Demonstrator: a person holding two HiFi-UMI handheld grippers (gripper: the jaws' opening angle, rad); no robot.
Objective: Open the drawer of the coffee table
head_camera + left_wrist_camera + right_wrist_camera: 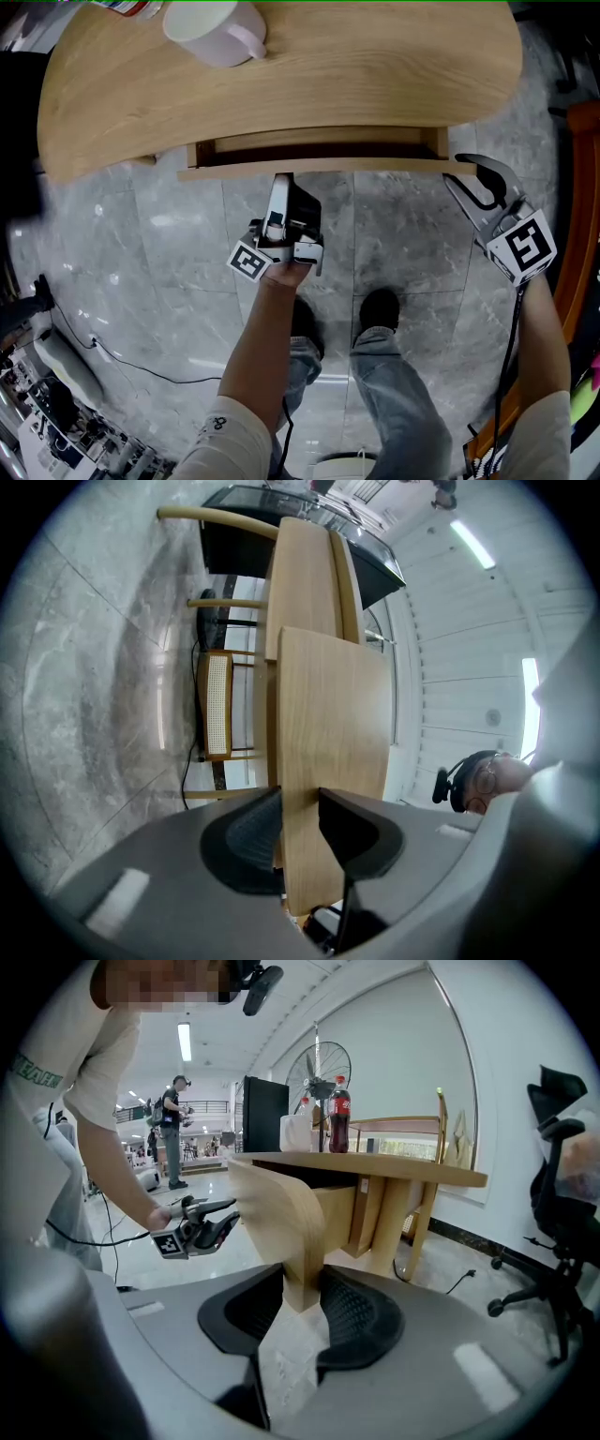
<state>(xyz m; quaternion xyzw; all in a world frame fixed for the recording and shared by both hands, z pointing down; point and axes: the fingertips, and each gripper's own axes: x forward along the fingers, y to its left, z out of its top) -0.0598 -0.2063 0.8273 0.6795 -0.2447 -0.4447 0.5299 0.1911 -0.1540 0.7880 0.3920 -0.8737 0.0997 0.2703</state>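
Observation:
The light wooden coffee table (281, 84) has its drawer pulled a little way out, and a dark gap shows behind the drawer front (375, 169). My left gripper (281, 180) is shut on the middle of the drawer front, whose panel (328, 714) sits pinched between the pads (253, 832). My right gripper (466, 175) is shut on the right end of the same front. In the right gripper view the curved wooden end (291, 1218) stands between the jaws of the right gripper (302, 1288), and the left gripper (228, 1215) shows further along.
A white mug (217, 30) stands on the table top, with a cola bottle (339, 1115) and a fan (319, 1072) behind. A cane-seat chair (217, 705) is beyond the table. An office chair (562, 1194) stands at right. My feet (380, 309) are on grey marble floor.

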